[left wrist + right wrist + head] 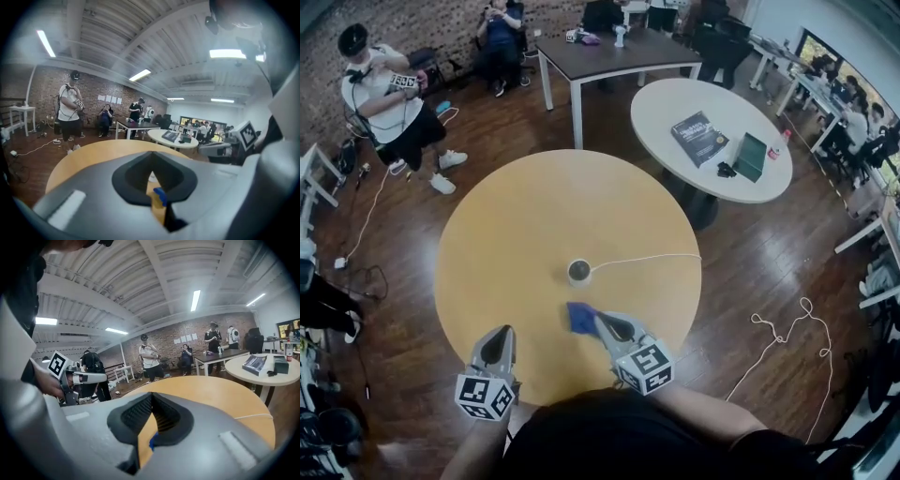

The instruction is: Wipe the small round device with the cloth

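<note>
While the right gripper (600,322) is clamped on the blue cloth (580,319), holding it over the near part of the round table (487,234), the small round device (578,272) sits close to the table's middle. It lies just beyond the cloth toward the far edge, and its white cable (647,258) trails to the right edge. The left gripper (498,331), jaws together on nothing, hangs by the near-left edge and farther off, so the right hand is nearer and, I judge, need only carry the cloth forward and down onto the device.
</note>
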The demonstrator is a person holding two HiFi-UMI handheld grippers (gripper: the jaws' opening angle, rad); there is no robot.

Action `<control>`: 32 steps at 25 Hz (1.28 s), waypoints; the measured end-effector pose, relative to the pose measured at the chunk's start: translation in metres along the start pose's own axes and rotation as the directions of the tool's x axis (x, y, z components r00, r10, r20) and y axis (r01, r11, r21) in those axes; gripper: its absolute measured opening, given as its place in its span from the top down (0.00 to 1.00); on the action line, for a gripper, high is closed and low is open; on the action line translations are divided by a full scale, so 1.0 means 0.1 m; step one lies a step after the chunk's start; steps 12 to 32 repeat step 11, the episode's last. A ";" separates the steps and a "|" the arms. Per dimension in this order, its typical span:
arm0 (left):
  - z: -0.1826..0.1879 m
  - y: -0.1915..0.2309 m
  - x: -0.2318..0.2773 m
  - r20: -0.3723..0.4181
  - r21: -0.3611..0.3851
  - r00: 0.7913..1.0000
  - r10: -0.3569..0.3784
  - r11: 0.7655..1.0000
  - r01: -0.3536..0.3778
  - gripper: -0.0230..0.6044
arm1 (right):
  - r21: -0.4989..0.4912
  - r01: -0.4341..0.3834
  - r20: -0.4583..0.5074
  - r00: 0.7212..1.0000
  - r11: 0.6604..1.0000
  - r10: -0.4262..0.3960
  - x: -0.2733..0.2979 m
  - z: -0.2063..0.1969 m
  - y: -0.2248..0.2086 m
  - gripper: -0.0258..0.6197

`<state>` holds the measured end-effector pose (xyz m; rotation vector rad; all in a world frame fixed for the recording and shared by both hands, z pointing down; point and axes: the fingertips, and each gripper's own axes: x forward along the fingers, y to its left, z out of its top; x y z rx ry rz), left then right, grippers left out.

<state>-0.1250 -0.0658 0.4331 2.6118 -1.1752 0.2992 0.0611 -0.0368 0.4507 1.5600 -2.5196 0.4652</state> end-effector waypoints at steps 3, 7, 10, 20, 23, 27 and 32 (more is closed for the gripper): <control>0.08 -0.12 -0.02 0.013 0.010 1.000 0.005 1.000 -0.005 0.96 | 0.011 -0.017 -0.017 1.000 1.000 0.018 -0.02 -0.07 -0.02 0.96; 0.16 -0.21 -0.08 0.018 0.020 1.000 0.017 1.000 -0.017 0.96 | 0.034 -0.019 -0.020 1.000 0.999 0.020 -0.03 -0.09 -0.09 0.96; 0.27 -0.09 -0.25 0.055 0.002 0.995 0.088 0.996 -0.088 0.96 | 0.013 -0.065 -0.021 0.998 0.998 0.065 0.12 -0.01 -0.03 0.96; 0.32 -0.04 -0.31 0.072 -0.006 0.991 0.117 0.993 -0.116 0.96 | 0.002 -0.085 -0.020 0.996 0.996 0.085 0.19 0.05 -0.01 0.96; 0.32 -0.04 -0.31 0.072 -0.006 0.991 0.117 0.993 -0.116 0.96 | 0.002 -0.085 -0.020 0.996 0.996 0.085 0.19 0.05 -0.01 0.96; 0.32 -0.04 -0.31 0.072 -0.006 0.991 0.117 0.993 -0.116 0.96 | 0.002 -0.085 -0.020 0.996 0.996 0.085 0.19 0.05 -0.01 0.96; 0.32 -0.04 -0.31 0.072 -0.006 0.991 0.117 0.993 -0.116 0.96 | 0.002 -0.085 -0.020 0.996 0.996 0.085 0.19 0.05 -0.01 0.96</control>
